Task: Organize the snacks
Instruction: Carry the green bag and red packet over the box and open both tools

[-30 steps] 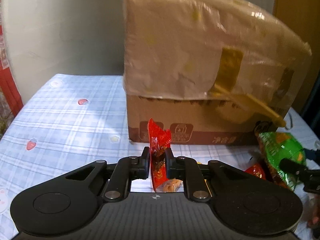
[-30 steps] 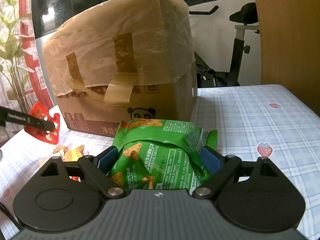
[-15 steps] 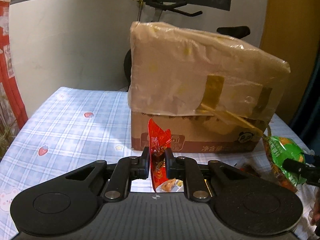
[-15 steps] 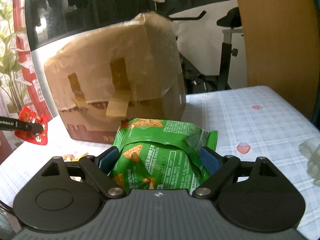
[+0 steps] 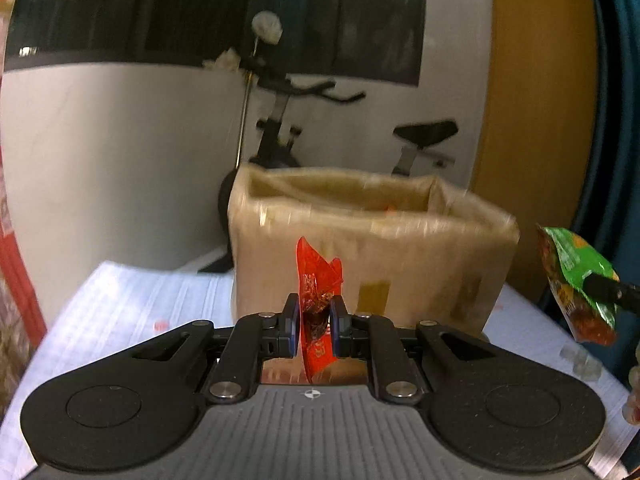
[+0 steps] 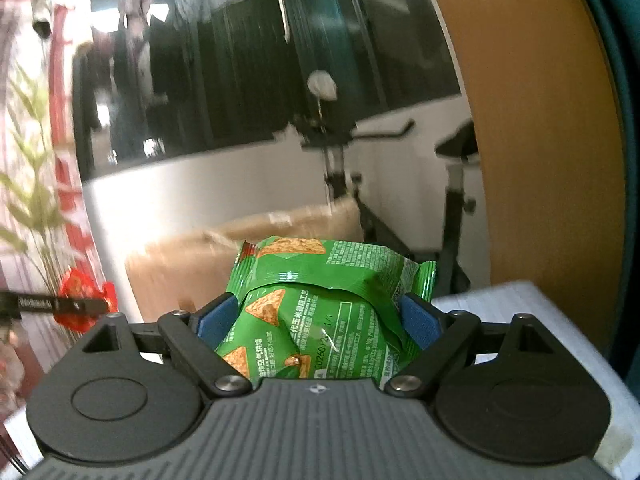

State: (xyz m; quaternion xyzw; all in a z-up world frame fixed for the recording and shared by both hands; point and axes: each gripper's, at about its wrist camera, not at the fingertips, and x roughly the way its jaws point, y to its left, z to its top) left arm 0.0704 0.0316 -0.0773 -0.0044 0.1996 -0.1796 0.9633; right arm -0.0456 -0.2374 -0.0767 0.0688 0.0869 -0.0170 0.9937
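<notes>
My left gripper (image 5: 315,314) is shut on a small red snack packet (image 5: 316,280), held upright in front of the cardboard box (image 5: 368,248). The box has a plastic liner folded over its rim, and its open top shows from just above. My right gripper (image 6: 320,314) is shut on a puffy green snack bag (image 6: 320,312), pads pressed into both sides. That green snack bag (image 5: 576,280) also shows at the right edge of the left wrist view, level with the box rim. In the right wrist view the red packet (image 6: 82,304) hangs at the left, with the box (image 6: 188,268) behind.
The box stands on a table with a blue checked cloth (image 5: 132,304). An exercise bike (image 5: 288,128) stands behind the box against a white wall. A wooden panel (image 6: 532,120) rises at the right. Leafy stems (image 6: 28,208) and red strips fill the left of the right wrist view.
Both grippers have risen with their snacks still held. The box has sunk in both views, and its open top has come into sight in the left wrist view.
</notes>
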